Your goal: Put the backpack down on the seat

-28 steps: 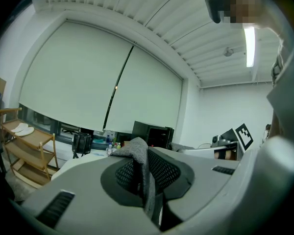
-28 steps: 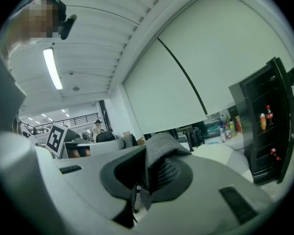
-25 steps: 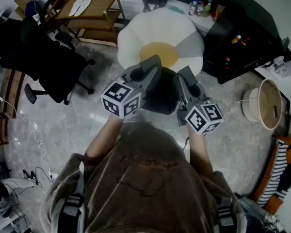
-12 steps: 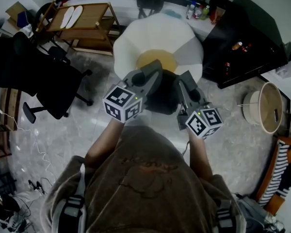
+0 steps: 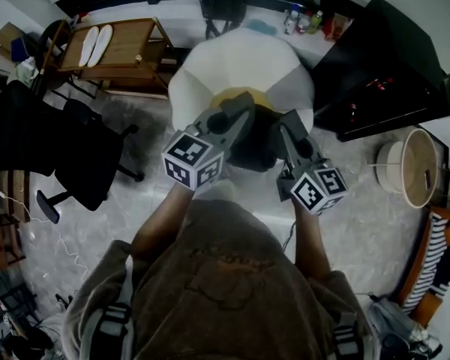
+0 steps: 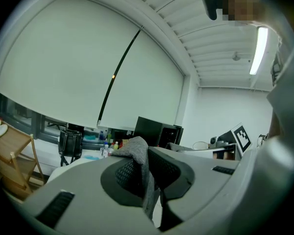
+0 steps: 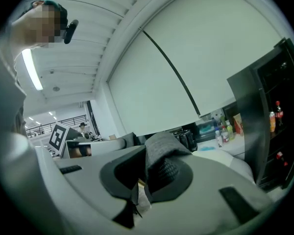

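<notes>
In the head view a dark backpack [image 5: 253,147] hangs between my two grippers, just in front of the white, egg-shaped seat [image 5: 240,57] with its yellow centre cushion [image 5: 226,97]. My left gripper [image 5: 238,114] is shut on a grey fabric strap [image 6: 138,150] of the backpack, pinched between the pads of the left gripper [image 6: 146,166]. The right gripper [image 5: 289,124] is likewise shut on a grey strap [image 7: 161,148], with a pale tag showing below the pads of the right gripper [image 7: 146,173]. Most of the backpack's body is hidden under the grippers.
A black office chair [image 5: 86,160] stands at the left, a wooden trolley [image 5: 116,47] with pale insoles behind it. A black cabinet [image 5: 382,66] flanks the seat on the right, a round basket [image 5: 414,163] beyond. Bottles [image 5: 300,17] line the far ledge.
Both grippers and the backpack have moved forward towards the white seat, which now lies closer under them. Both grips have stayed the same.
</notes>
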Demonstrator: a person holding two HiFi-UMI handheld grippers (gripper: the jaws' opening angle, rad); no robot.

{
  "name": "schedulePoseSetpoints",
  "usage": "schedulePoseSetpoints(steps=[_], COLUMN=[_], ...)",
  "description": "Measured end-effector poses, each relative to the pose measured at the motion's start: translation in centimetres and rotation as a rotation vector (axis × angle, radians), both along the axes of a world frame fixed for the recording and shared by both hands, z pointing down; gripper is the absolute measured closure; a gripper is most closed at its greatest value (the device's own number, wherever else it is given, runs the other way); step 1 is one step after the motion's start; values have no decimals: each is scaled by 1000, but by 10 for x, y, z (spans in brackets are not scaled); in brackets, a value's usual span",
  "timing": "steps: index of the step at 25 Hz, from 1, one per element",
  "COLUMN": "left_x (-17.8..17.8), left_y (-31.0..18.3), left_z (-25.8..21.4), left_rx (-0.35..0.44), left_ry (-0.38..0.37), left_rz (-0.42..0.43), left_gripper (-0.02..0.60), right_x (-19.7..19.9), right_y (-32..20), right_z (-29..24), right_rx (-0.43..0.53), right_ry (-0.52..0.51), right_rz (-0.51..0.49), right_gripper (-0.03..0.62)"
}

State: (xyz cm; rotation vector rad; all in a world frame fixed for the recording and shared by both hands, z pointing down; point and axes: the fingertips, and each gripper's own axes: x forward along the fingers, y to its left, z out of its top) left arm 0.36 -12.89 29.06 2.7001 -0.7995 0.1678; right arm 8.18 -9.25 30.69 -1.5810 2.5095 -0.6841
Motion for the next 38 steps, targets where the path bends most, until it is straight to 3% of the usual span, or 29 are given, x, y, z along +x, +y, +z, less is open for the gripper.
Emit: schedulePoseSetpoints(steps=[18,32,38], left_x=[23,49,64], left_y=[-142,-206,-237], left_z=[37,101,118], left_rx=[-34,-85,-56], left_ry=[-38,-71,-72], left_rz=[48,40,25], left_gripper=[548,548,546], right_x=[25,54,69], right_y=[-138,-209,-241], right_z=[35,93,116], right_rx=[-40,-87,-93], right_ry=[10,1,11], right_rz=[45,27,16], right_gripper=[566,566,566])
